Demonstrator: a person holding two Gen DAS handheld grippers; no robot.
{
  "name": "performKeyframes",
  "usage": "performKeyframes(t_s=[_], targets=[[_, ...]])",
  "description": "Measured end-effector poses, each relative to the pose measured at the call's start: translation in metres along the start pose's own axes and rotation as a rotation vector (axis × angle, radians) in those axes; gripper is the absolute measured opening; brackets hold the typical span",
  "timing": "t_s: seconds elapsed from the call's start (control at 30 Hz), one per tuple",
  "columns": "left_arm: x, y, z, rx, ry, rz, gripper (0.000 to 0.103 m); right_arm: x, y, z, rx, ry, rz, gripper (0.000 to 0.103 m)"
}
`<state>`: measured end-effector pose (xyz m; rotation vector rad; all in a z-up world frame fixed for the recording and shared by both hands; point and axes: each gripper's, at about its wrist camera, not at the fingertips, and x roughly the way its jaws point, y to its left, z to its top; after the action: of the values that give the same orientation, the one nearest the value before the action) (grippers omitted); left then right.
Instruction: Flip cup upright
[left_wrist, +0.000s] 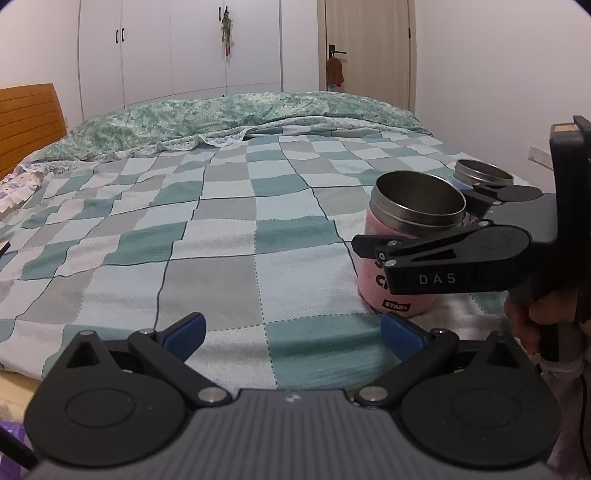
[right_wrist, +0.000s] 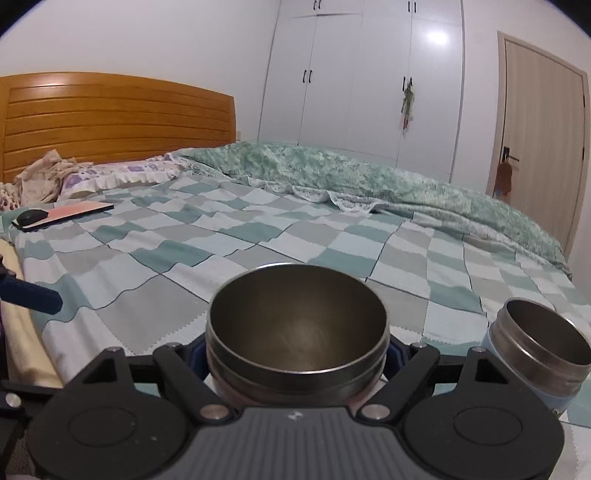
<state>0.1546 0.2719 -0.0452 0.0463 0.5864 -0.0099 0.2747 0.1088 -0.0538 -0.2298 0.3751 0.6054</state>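
A pink cup (left_wrist: 399, 284) with a steel rim stands upright on the checked bedspread (left_wrist: 221, 221), mouth up. My right gripper (left_wrist: 373, 251) is shut on the pink cup around its upper body; in the right wrist view the cup (right_wrist: 295, 332) fills the space between the blue pads (right_wrist: 395, 354). My left gripper (left_wrist: 291, 334) is open and empty, low over the bed's near edge, just left of the cup. A light blue cup (right_wrist: 539, 354) stands upright to the right of the pink one, and it also shows in the left wrist view (left_wrist: 480, 175).
A green patterned duvet (left_wrist: 221, 118) is bunched along the far side of the bed. A wooden headboard (right_wrist: 110, 118) stands at the left. A flat pink device with a black mouse (right_wrist: 59, 216) lies near the pillows. White wardrobes (left_wrist: 184, 44) and a door stand behind.
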Motion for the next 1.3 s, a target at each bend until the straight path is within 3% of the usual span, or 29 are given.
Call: performKeyframes(t_s=[0.2,0.27,0.4,0.6,0.8,1.03,1.3], targets=[[-0.007,-0.002,0.002,-0.009,-0.028,-0.007,0.103,-0.005,-0.004,0.002,0.007,-0.006,0.017,0.087],[-0.012,-0.004,0.003,-0.011,-0.037,-0.002,0.103,-0.016,-0.005,0.006,0.010,-0.058,0.012,0.101],[-0.026,-0.013,0.005,0.000,-0.050,-0.003,0.103,-0.046,-0.015,0.012,0.043,-0.148,0.023,0.103],[-0.058,-0.039,0.007,-0.005,-0.106,-0.012,0.103,-0.126,-0.038,0.003,0.047,-0.317,-0.050,0.103],[-0.097,-0.080,0.003,-0.055,-0.193,-0.037,0.103,-0.217,-0.065,-0.023,0.068,-0.400,-0.153,0.103],[-0.138,-0.136,-0.013,-0.150,-0.345,-0.032,0.103,-0.300,-0.091,-0.066,0.134,-0.391,-0.265,0.103],[-0.166,-0.196,-0.042,-0.127,-0.509,0.055,0.103,-0.339,-0.116,-0.103,0.223,-0.334,-0.319,0.103]])
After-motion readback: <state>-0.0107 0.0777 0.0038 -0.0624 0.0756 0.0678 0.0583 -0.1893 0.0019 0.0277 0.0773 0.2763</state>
